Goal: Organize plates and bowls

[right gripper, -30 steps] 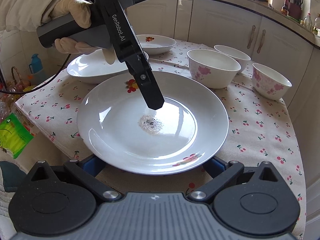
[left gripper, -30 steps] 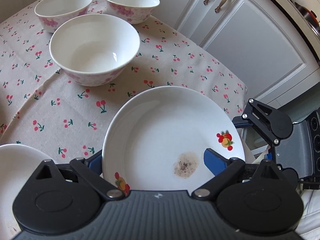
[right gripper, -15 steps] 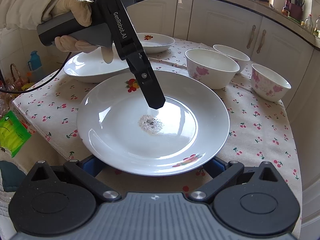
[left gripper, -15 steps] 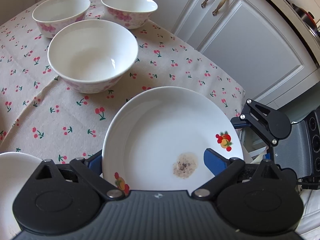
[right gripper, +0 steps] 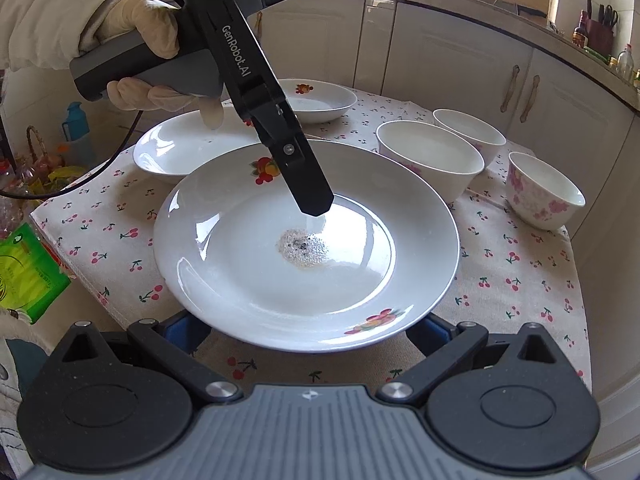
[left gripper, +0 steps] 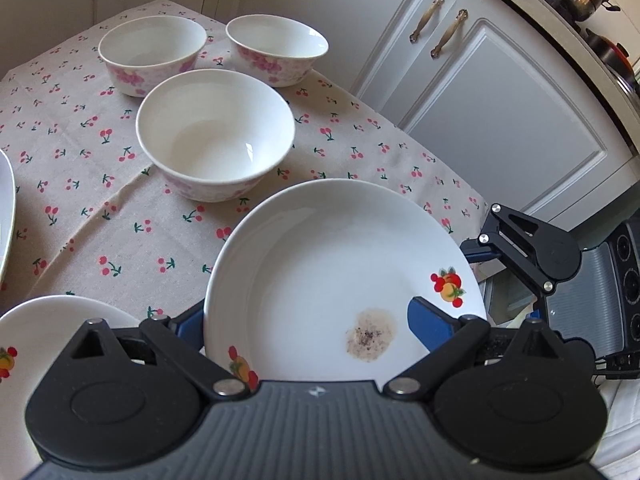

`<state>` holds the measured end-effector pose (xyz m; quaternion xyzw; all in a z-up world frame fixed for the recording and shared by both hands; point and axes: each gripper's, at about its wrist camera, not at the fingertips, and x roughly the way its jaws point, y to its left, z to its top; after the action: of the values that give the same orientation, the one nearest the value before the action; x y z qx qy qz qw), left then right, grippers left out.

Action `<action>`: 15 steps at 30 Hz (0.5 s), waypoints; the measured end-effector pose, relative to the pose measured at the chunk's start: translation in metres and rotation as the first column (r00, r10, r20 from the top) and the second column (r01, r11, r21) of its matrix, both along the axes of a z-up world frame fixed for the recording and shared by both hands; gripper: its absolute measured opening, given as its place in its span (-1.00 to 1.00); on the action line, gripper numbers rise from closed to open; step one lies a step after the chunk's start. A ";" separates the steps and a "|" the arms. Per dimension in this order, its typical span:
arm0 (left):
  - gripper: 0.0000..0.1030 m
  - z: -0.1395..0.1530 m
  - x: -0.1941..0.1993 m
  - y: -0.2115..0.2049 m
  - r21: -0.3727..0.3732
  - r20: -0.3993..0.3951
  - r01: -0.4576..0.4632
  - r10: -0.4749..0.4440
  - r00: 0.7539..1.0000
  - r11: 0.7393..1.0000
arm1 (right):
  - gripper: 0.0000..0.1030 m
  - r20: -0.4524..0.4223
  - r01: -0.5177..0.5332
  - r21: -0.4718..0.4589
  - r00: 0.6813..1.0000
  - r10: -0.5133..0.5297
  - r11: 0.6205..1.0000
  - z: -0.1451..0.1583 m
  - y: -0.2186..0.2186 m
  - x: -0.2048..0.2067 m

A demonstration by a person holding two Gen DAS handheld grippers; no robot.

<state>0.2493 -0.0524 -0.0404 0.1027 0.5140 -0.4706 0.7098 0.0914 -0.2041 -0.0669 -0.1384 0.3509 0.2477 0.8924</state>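
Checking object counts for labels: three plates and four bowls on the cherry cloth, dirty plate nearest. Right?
Not quite: there are three bowls, not four. The right wrist view shows one bowl by the dirty plate, a second bowl behind it and a third bowl to the right. Three plates and the cherry cloth are right.

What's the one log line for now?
stained plate | left gripper finger over its middle | right gripper at its rim | three bowls unstacked

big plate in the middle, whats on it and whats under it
On the big plate sits a brownish speckled residue patch; the left tongs hang just above it. Beneath, only the cherry tablecloth shows around its rim; the covered part can't be seen.
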 end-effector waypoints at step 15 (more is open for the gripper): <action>0.90 0.029 -0.001 0.060 -0.051 0.059 -0.122 0.125 0.990 0.991 | 1.00 0.026 -0.111 -0.007 0.993 0.111 0.994 0.021 0.036 0.025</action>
<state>0.2481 0.0076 -0.0117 0.0682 0.4859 -0.4345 0.7553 0.1159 -0.1677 -0.0456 -0.1635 0.3314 0.2940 0.8815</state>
